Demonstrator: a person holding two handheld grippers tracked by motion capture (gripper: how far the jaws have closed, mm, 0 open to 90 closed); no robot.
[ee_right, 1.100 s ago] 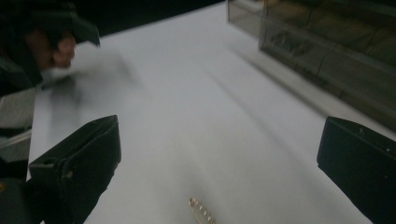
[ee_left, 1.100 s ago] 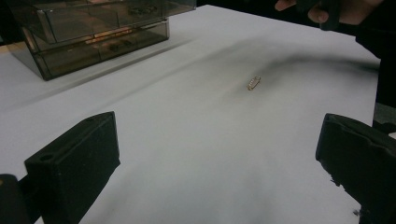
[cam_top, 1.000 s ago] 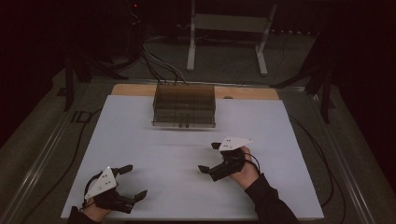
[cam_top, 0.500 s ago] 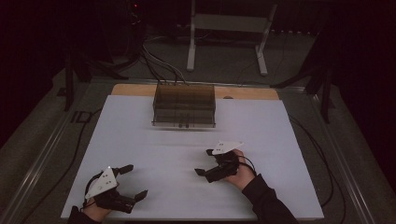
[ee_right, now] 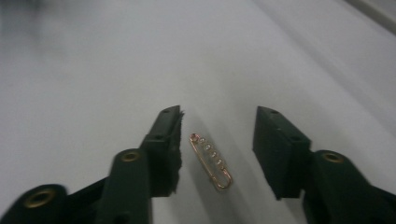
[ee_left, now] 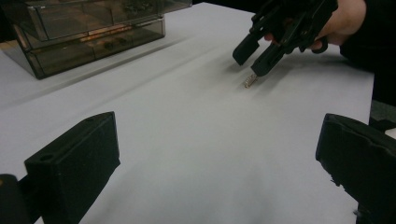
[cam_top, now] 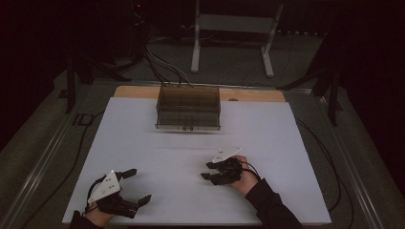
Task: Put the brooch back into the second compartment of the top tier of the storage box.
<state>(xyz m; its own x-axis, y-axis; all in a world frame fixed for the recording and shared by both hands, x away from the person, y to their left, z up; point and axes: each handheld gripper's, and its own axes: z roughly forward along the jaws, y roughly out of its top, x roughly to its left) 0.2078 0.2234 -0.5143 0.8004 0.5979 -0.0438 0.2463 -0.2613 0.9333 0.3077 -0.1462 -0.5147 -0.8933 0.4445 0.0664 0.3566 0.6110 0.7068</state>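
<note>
A small gold safety-pin brooch (ee_right: 210, 161) set with tiny stones lies flat on the white tabletop (cam_top: 277, 133). My right gripper (ee_right: 218, 114) is lowered over it, one jaw on each side. The jaws have just been closing, and a gap remains between each pad and the pin. In the high view this right gripper (cam_top: 205, 171) sits right of centre near the front. From the left gripper view, the pin (ee_left: 250, 81) glints just under the right gripper (ee_left: 249, 65). My left gripper (cam_top: 139, 185) rests at the front left, open with nothing between its jaws (ee_left: 217, 126).
A smoky transparent drawer box (cam_top: 188, 109) stands at the back middle of the table, also seen in the left gripper view (ee_left: 93, 32). Beyond the table's far edge are a white metal stand (cam_top: 229, 28) and cables on the dark floor.
My right gripper has sunk toward the tabletop and slightly nearer the front, and its jaws have narrowed. The left gripper has stayed put.
</note>
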